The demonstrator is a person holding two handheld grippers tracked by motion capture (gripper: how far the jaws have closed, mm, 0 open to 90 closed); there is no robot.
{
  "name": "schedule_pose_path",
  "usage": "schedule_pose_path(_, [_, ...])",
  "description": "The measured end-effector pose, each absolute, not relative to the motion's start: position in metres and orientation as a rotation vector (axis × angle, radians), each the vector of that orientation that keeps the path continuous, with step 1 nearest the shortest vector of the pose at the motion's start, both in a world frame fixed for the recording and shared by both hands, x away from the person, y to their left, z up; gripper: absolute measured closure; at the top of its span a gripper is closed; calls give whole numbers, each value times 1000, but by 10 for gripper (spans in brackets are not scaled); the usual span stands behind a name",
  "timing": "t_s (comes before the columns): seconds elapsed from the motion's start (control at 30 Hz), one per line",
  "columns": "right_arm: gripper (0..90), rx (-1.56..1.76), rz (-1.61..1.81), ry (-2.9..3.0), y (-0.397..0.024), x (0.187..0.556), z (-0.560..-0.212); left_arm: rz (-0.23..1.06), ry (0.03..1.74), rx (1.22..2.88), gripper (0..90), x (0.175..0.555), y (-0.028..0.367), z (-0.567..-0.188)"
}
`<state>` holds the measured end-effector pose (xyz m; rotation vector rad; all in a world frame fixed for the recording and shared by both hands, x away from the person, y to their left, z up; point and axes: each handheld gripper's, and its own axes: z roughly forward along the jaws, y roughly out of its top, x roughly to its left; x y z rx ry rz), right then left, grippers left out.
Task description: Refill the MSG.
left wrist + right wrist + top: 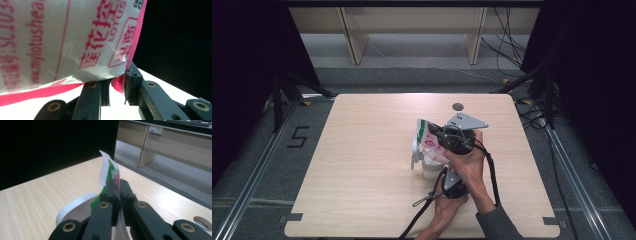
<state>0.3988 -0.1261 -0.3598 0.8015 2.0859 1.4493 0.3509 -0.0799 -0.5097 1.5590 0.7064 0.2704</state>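
My left gripper (447, 176), nearest me, has its jaws narrowed on the lower pink-edged corner of the white plastic sachet with red print (75, 42); a pinch of the pink seam sits between the pads, though a small gap shows beside it, so I judge the grip light. My right gripper (119, 191) is clamped tight on the sachet's upper edge, where a green patch shows, the film pressed flat between its jaws. The sachet hangs tilted between the two, directly over a white round cup (430, 167) standing on the table. I read this as the pouring step: the packet is held over the cup's mouth, and the next move probably calls for tipping or shaking it while keeping the open end inside the rim. The pale wood-grain table (362, 165) has a small grey round hole cover (457, 106) near its far edge. Beyond are grey carpet, loose cables, black curtains at both sides and light wooden bench legs (354, 42).
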Motion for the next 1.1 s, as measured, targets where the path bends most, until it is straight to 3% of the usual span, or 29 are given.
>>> schedule_pose_path(1.1, [894,809,1457,2098,-127,399,-360,281,713,1553,767,351,-81,-510])
